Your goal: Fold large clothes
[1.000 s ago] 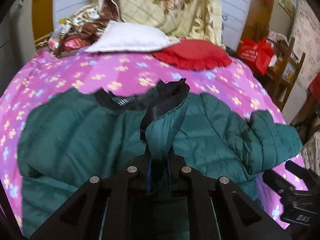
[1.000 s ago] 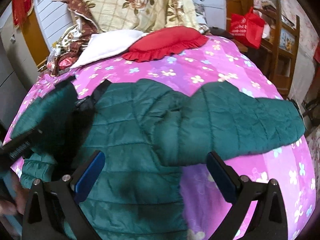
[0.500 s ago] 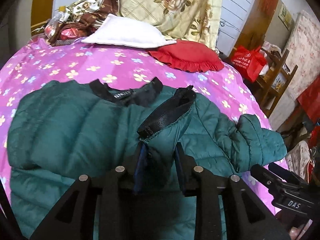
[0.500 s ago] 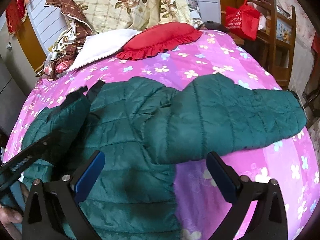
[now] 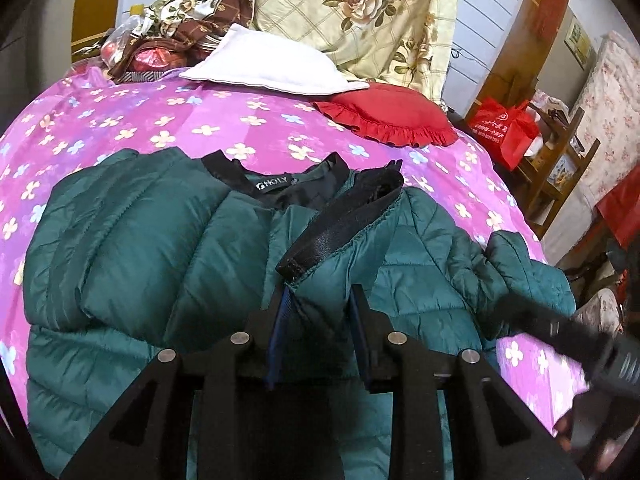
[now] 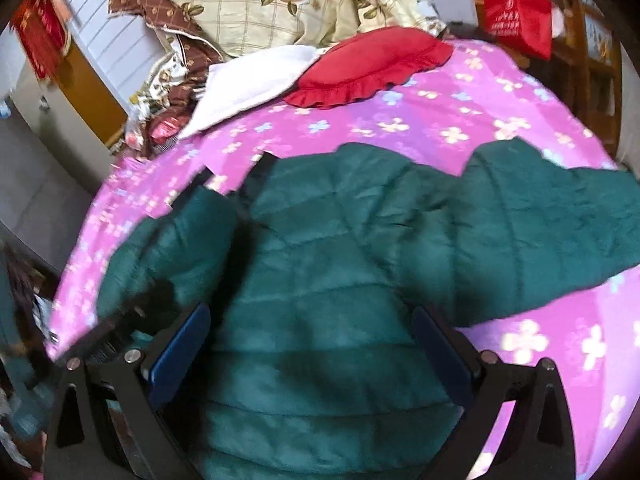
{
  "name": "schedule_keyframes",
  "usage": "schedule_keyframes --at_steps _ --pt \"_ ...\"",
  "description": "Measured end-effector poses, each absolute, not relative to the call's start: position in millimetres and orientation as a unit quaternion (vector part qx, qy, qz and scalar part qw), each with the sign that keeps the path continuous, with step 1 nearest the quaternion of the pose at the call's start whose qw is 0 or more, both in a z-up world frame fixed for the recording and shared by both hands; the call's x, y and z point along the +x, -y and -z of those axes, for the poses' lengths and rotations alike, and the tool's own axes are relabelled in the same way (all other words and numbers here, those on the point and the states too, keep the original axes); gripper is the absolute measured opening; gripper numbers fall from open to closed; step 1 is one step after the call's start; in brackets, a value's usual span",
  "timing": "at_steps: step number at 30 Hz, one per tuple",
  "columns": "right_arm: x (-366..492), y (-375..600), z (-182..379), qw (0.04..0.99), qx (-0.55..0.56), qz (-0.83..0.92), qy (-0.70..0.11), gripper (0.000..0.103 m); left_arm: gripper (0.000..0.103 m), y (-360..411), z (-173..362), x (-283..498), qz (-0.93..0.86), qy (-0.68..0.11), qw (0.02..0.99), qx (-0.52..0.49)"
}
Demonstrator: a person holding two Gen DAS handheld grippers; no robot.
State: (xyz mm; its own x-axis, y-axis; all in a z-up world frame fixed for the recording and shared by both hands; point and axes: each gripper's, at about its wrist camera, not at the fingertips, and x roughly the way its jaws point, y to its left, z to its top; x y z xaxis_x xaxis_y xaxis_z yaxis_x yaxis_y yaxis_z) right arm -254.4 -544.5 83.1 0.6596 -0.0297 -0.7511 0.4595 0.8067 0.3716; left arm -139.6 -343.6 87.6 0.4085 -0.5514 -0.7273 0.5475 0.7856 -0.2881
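Note:
A dark green quilted jacket (image 5: 132, 240) lies spread on a pink flowered bedspread (image 5: 120, 120), black collar toward the pillows. My left gripper (image 5: 320, 304) has parted jaws with the jacket's left sleeve cuff (image 5: 340, 224) lying loosely between them, the sleeve laid across the jacket's chest. My right gripper (image 6: 312, 332) is open and empty, low over the jacket body (image 6: 320, 280). The right sleeve (image 6: 540, 224) stretches out flat to the right. The right gripper also shows blurred in the left wrist view (image 5: 580, 344).
A white pillow (image 5: 264, 64), a red frilled cushion (image 5: 384, 116) and a floral quilt (image 5: 360, 12) lie at the bed's head. A red bag (image 5: 500, 128) and wooden shelves (image 5: 560, 176) stand beyond the right edge. Cluttered cloth and bottles sit at the far left.
The left gripper's jaws have spread from a tight pinch on the cuff, and the sleeve has come down onto the jacket. The right gripper has moved left over the jacket body.

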Motion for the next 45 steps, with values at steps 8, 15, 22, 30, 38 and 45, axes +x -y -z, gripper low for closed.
schedule_keyframes --at_steps 8,15,22,30,38,45 --pt "-228.2 551.4 -65.6 0.849 0.323 0.123 -0.400 0.103 0.022 334.2 -80.8 -151.6 0.366 -0.464 0.806 -0.013" --pt "-239.7 561.3 -53.2 0.836 0.359 0.129 -0.395 0.103 0.022 301.4 -94.8 -166.4 0.361 -0.452 0.816 0.009" --pt "-236.4 555.9 -51.7 0.838 0.346 0.122 -0.405 0.103 0.022 253.2 -105.8 -158.9 0.287 -0.419 0.860 0.038" --pt "-212.0 523.5 -47.3 0.845 0.315 0.096 -0.422 0.103 0.022 217.7 -104.4 -139.2 0.240 -0.413 0.878 0.031" --pt "-186.0 502.4 -31.1 0.847 0.261 0.111 -0.449 0.080 0.022 199.4 -100.2 -122.4 0.214 -0.408 0.887 0.027" --pt "-176.2 490.9 -39.9 0.870 0.225 0.092 -0.429 0.028 0.022 188.0 -91.9 -105.9 0.197 -0.421 0.885 0.008"
